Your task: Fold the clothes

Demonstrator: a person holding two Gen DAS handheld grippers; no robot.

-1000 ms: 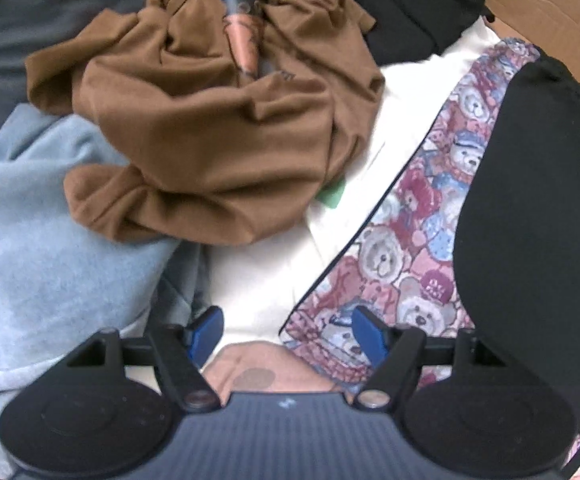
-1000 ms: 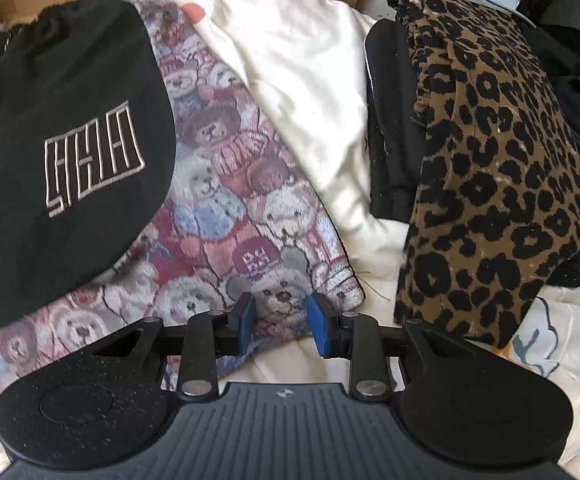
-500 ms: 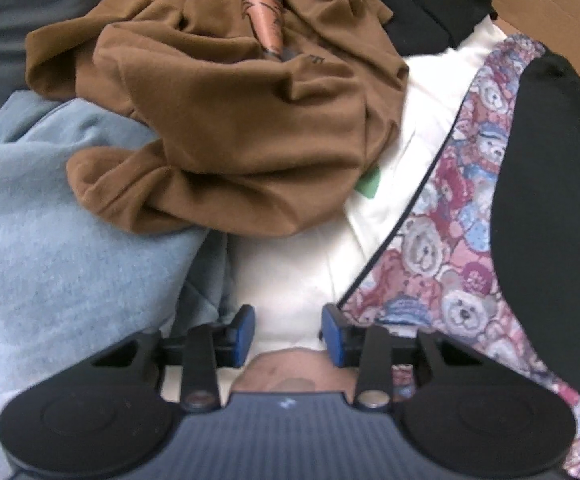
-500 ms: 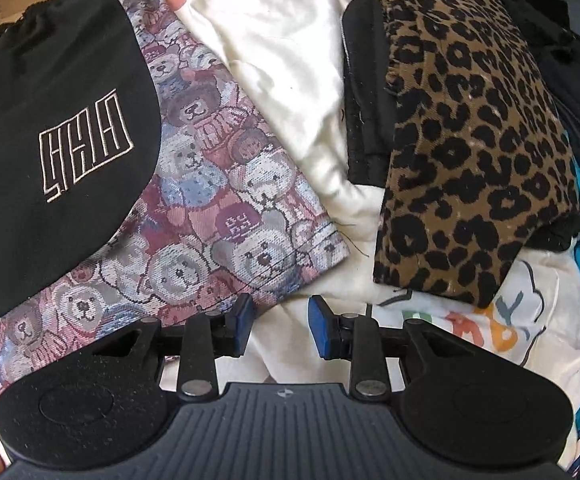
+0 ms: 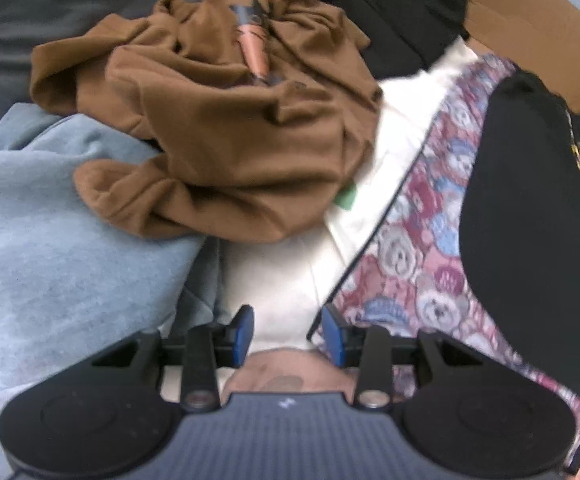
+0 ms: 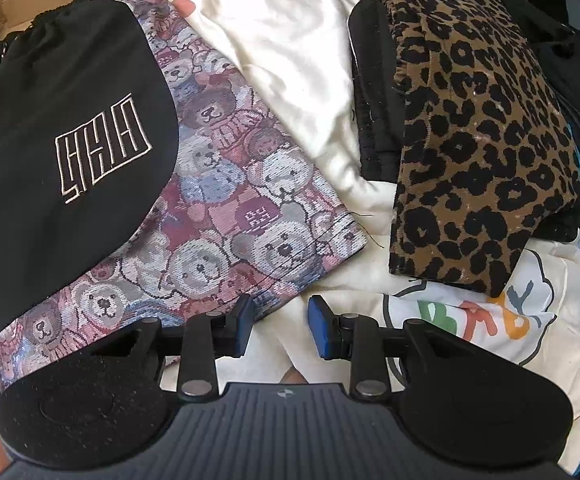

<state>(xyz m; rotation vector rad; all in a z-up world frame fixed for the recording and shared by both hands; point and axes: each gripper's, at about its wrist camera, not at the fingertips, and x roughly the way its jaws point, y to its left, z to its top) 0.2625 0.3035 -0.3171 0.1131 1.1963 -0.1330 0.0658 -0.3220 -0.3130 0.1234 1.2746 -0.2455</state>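
From the left wrist, the left gripper (image 5: 288, 330) is released, its blue pads apart with nothing between them. Cream cloth (image 5: 278, 280) lies straight ahead of the gap. The teddy-bear cloth (image 5: 413, 264) starts just beside the right pad and runs ahead to the right, partly under a black garment (image 5: 537, 216). A crumpled brown shirt (image 5: 230, 132) lies farther ahead, light blue cloth (image 5: 50, 240) to the left.

From the right wrist, the right gripper (image 6: 280, 330) is also released and empty. The teddy-bear cloth (image 6: 230, 208) lies ahead-left, its hem just beside the left pad, the black garment (image 6: 62, 128) over it. A folded leopard-print piece (image 6: 477, 132) lies ahead-right on the cream cloth (image 6: 290, 48).
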